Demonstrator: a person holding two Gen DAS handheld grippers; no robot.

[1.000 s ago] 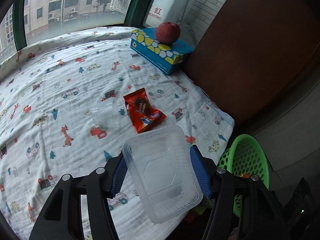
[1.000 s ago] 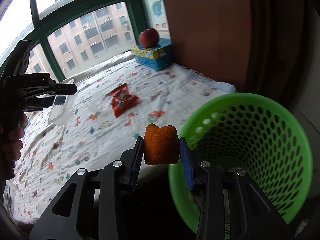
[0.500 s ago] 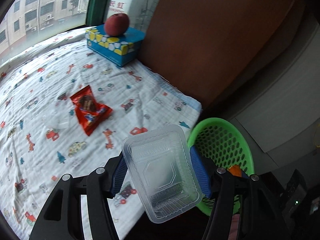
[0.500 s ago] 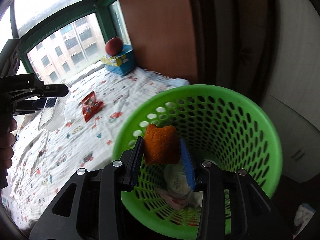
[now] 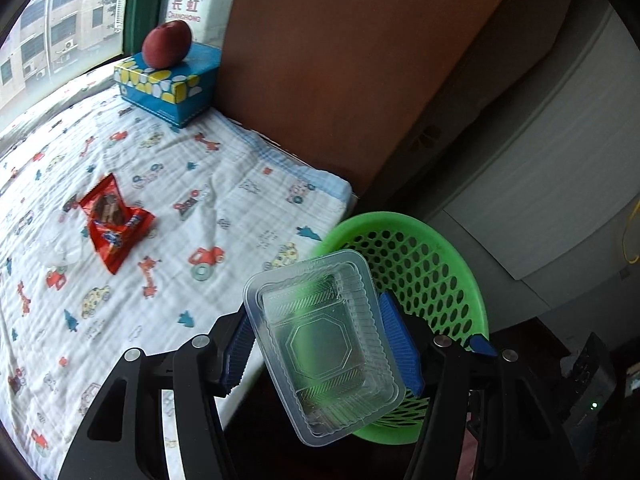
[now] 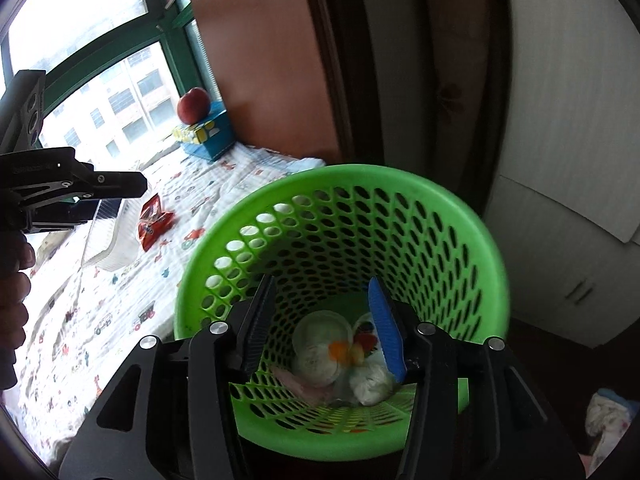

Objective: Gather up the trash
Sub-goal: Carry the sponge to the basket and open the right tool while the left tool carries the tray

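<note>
My left gripper (image 5: 316, 320) is shut on a clear plastic tray (image 5: 324, 344), held by its long sides above the near rim of the green basket (image 5: 384, 218). In the right wrist view my right gripper (image 6: 322, 286) hangs over the basket's mouth (image 6: 360, 176), its jaws opening with nothing between them. An orange scrap (image 6: 339, 347) lies below among white trash at the basket's bottom. A red snack wrapper (image 5: 112, 220) rests on the printed cloth (image 5: 180, 288). The right wrist view also shows the tray (image 6: 112, 240) off to the left.
A red apple (image 5: 166, 50) sits on a blue tissue box (image 5: 172, 88) by the window. A crumpled clear plastic piece (image 5: 64, 236) lies left of the wrapper. A brown panel (image 5: 340, 80) and a white cabinet (image 6: 560, 240) stand behind the basket.
The right gripper carried the orange piece over the basket and let it go; it lies inside now. The left gripper moved right with the tray, to the basket's rim.
</note>
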